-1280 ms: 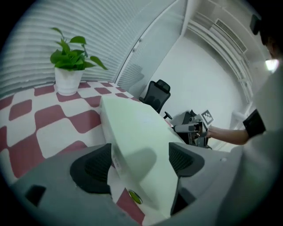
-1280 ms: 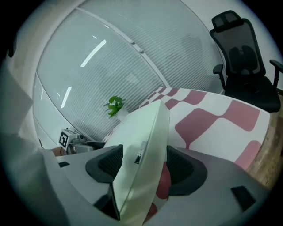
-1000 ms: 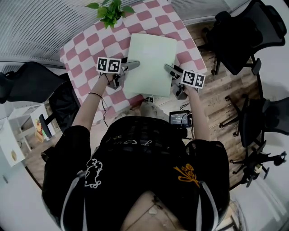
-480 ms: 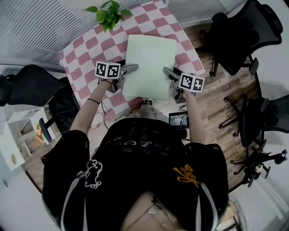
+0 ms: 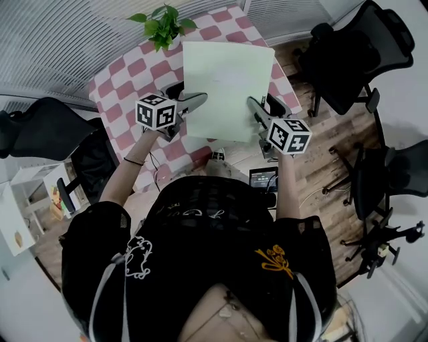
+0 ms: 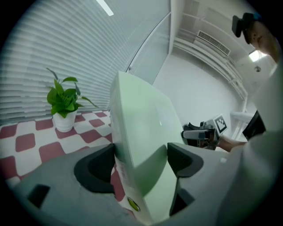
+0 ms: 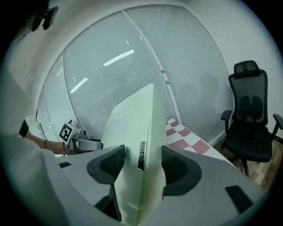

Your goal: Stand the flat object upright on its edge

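A pale green flat box is held between both grippers above the red-and-white checked table, its near edge raised so it tilts up. My left gripper is shut on its left edge, and my right gripper is shut on its right edge. In the left gripper view the box fills the gap between the dark pads of my left gripper. In the right gripper view the box stands edge-on inside my right gripper. Whether its far edge touches the table is hidden.
A potted plant stands at the table's far edge, just left of the box. Black office chairs stand to the right and to the left of the table. Window blinds run behind the table.
Both grippers have risen and the box's near edge has come up with them, so the box now tilts more steeply and reaches further toward the far side of the table.
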A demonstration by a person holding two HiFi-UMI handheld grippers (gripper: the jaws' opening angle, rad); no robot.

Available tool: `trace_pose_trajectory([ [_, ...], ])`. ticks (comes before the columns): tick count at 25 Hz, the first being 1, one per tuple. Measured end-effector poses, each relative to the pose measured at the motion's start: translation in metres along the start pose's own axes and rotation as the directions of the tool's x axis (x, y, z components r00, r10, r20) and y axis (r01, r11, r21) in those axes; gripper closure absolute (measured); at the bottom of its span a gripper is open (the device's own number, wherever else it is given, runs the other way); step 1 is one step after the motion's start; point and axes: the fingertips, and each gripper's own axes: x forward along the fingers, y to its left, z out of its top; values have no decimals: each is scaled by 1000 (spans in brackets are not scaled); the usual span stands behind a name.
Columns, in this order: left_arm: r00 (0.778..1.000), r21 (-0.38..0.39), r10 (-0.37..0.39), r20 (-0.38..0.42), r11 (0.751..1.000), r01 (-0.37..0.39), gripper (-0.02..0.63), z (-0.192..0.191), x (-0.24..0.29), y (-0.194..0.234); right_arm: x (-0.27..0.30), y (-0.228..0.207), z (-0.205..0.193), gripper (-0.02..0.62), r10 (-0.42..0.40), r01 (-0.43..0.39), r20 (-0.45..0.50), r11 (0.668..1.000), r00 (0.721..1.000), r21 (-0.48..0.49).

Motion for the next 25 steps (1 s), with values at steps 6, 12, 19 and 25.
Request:
trace_pose_trajectory([
  [6,997,225,29,70,973,-44,224,51,-2,-11,-8,5,44,334,-30,47,107,987,994,-156],
  [12,991,484,123,51,865,-133,229,71,15,-7,-3,-6,50,344,-113,147,135,949,984,-279],
  [19,981,478,180,68,857,-191,236,72,37,15,18,-23,56,350,-125,178,184,934,975,-310],
  [25,971,491,229,67,840,-232,236,71,47,31,36,-33,55,351,-114,169,178,928,977,-333],
])
